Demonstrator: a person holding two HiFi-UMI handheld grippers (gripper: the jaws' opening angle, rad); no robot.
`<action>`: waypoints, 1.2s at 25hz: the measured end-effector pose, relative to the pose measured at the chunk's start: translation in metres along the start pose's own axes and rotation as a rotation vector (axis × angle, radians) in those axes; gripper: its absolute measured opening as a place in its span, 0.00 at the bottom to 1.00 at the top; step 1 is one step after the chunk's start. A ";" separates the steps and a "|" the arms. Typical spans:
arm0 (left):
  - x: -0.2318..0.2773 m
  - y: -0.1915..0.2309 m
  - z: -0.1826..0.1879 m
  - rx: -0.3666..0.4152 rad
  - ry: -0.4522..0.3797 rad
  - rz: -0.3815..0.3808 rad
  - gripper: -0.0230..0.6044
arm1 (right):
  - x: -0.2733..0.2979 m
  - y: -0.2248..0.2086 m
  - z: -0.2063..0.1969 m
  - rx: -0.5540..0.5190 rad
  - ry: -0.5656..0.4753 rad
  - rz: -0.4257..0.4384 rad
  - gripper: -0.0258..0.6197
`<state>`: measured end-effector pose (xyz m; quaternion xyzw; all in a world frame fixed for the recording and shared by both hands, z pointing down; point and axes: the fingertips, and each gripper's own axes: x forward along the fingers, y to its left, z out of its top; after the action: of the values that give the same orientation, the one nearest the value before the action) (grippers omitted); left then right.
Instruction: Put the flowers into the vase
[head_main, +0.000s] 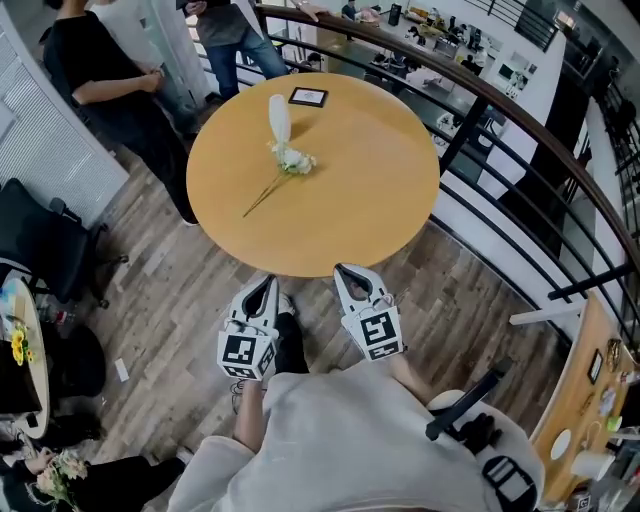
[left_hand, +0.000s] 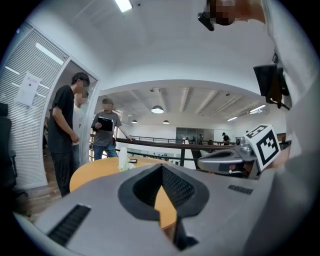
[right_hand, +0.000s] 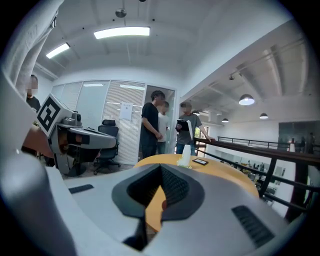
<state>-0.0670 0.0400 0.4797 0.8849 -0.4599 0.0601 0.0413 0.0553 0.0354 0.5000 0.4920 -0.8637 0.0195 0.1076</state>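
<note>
A white vase (head_main: 279, 118) stands upright on the far side of the round wooden table (head_main: 370, 190). Beside it lies a white flower (head_main: 290, 160), its thin stem running toward the near left. Both grippers hover side by side off the table's near edge, pointing at it. My left gripper (head_main: 267, 283) is shut and holds nothing. My right gripper (head_main: 346, 271) is likewise shut and empty. Over the shut jaws, the left gripper view shows the vase (left_hand: 123, 159) and the right gripper view shows the vase (right_hand: 186, 155), both far across the table.
A small dark frame (head_main: 308, 97) lies behind the vase. People (head_main: 110, 80) stand beyond the table's far left. A black railing (head_main: 520, 170) curves along the right. An office chair (head_main: 40, 240) sits at the left.
</note>
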 end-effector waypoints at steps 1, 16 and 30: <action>0.009 0.007 0.000 -0.005 -0.003 -0.011 0.05 | 0.008 -0.005 0.001 -0.005 0.005 -0.008 0.05; 0.110 0.142 0.025 -0.056 0.009 -0.113 0.05 | 0.163 -0.024 0.030 -0.026 0.130 -0.040 0.06; 0.132 0.165 -0.004 -0.115 0.125 -0.155 0.05 | 0.209 0.000 -0.107 0.184 0.561 0.074 0.65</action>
<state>-0.1273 -0.1610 0.5053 0.9086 -0.3893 0.0853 0.1252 -0.0299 -0.1259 0.6470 0.4433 -0.8122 0.2368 0.2961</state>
